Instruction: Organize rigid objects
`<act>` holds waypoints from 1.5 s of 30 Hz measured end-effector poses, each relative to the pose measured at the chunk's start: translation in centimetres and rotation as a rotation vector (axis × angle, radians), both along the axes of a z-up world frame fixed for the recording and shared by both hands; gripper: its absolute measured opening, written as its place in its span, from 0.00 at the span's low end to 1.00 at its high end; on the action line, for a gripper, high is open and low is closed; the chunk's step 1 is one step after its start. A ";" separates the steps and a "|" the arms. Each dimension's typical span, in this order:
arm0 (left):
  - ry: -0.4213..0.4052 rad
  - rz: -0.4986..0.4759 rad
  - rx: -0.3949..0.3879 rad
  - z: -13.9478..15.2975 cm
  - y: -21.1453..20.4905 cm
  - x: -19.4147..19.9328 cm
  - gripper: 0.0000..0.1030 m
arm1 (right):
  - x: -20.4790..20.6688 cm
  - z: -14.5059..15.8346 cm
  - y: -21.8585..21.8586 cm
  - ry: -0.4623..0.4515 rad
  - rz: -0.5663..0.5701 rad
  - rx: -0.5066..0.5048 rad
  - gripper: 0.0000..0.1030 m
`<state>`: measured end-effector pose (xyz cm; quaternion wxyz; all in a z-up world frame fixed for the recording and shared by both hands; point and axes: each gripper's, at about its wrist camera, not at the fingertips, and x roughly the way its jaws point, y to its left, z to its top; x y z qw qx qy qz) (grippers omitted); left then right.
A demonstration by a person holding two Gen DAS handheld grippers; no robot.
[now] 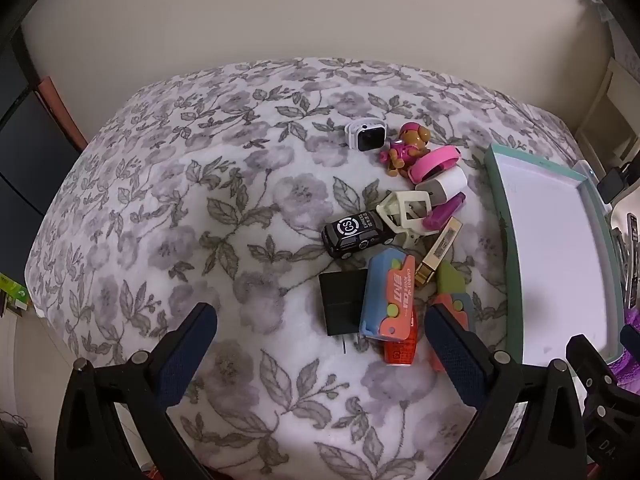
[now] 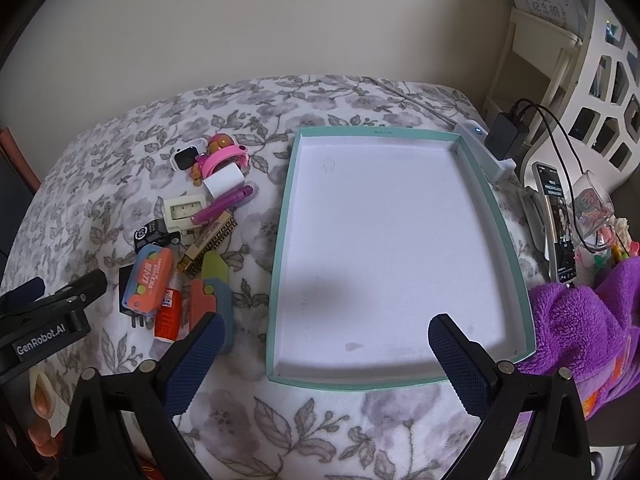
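Left of tray: toy car lying crosswise.

Left half of the flowered blanket lies bare, wide room to pass there. The box lid is empty inside, its low teal walls the only hindrance, open from above. Between them a tight heap blocks the way: black toy car, black charger, blue-orange case, white plug, pink band, watch, touching or overlapping. Right of the lid, a purple towel, phone and cables crowd the edge.
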<state>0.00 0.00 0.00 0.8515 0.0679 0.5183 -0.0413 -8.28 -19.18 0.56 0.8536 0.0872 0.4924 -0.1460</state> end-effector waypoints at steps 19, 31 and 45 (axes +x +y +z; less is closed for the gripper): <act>0.000 -0.001 -0.002 0.0 0.1 0.0 1.00 | 0.0 -0.1 0.0 0.002 0.001 -0.001 1.00; 0.000 -0.001 -0.001 0.0 0.7 0.0 1.00 | 0.1 -0.1 0.1 0.003 0.003 -0.003 1.00; 0.000 -0.001 0.000 0.0 1.6 0.0 1.00 | 0.1 -0.3 0.1 0.010 0.005 -0.004 1.00</act>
